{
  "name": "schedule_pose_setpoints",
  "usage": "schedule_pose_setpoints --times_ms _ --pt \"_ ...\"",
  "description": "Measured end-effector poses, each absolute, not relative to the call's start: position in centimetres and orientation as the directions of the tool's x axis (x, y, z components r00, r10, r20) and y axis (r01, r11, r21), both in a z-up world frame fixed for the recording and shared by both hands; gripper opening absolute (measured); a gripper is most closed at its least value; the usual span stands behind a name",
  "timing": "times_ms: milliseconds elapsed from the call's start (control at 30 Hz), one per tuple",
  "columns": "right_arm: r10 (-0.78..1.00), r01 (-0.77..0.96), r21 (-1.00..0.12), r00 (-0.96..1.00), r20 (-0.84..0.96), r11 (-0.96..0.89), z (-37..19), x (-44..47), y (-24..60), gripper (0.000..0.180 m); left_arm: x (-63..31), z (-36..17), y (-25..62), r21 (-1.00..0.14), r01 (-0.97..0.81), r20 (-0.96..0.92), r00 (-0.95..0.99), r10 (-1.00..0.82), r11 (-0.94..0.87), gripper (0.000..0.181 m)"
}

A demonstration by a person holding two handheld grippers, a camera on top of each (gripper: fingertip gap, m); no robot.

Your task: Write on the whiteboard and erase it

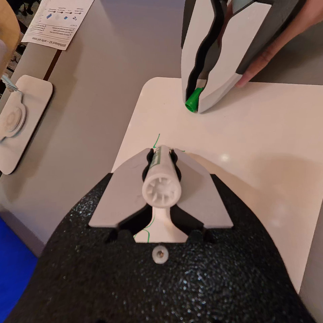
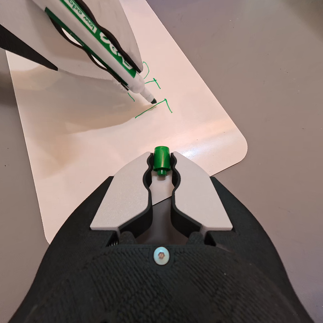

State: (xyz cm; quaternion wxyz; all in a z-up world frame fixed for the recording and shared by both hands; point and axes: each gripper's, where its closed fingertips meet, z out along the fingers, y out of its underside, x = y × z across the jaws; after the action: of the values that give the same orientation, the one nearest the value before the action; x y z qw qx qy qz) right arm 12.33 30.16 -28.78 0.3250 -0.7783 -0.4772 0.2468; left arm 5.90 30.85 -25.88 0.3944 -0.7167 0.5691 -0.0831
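Note:
A small white whiteboard (image 1: 227, 139) lies flat on the grey table; it also shows in the right wrist view (image 2: 87, 157). My left gripper (image 1: 161, 150) is shut on a white marker with green print (image 1: 161, 174). In the right wrist view the marker (image 2: 111, 52) slants down, its green tip (image 2: 153, 101) touching the board at green pen strokes (image 2: 153, 108). My right gripper (image 2: 161, 153) is shut on the green marker cap (image 2: 161, 160) and rests at the board's corner. It shows in the left wrist view (image 1: 194, 104) with the cap (image 1: 193, 102) at the board's far edge.
A second small white board (image 1: 40, 97) with a pale rounded pad (image 1: 12, 118) on it lies at the left. A printed sheet of paper (image 1: 57, 22) lies at the far left. A person's hand (image 1: 262, 57) holds the right gripper. A blue patch (image 1: 12, 262) is at the lower left. The gap from one gripper's tips to the other's is roughly 8 cm.

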Motion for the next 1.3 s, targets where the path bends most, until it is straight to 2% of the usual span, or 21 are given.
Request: schedule_pose_setpoints --times_ms 700,833,933,1133,1300 --pt "0.904 0.584 -0.741 0.421 -0.073 -0.332 -28.7 12.3 30.1 0.018 7.7 -26.3 30.6 -0.644 -0.765 -0.328 0.287 -0.900 -0.009 0.019" --pt "0.904 0.584 -0.741 0.422 -0.073 -0.332 -28.7 12.3 30.1 0.018 7.2 -23.3 30.7 -0.807 -0.586 -0.191 0.387 -0.902 -0.081 0.019" --pt "0.904 0.585 -0.742 0.423 -0.067 -0.329 -28.7 12.3 30.1 0.018 5.5 -20.5 31.3 -0.881 -0.455 -0.099 0.445 -0.890 -0.130 0.019" --pt "0.908 0.588 -0.750 0.416 -0.044 -0.305 -28.4 12.5 30.1 0.018 1.3 -16.1 32.0 -0.955 -0.254 0.003 0.514 -0.858 -0.155 0.019" --pt "0.938 0.390 -0.891 0.331 -0.101 -0.234 -24.0 11.7 29.7 0.018 -1.6 -13.9 32.2 -0.974 -0.174 0.029 0.547 -0.836 -0.147 0.019"
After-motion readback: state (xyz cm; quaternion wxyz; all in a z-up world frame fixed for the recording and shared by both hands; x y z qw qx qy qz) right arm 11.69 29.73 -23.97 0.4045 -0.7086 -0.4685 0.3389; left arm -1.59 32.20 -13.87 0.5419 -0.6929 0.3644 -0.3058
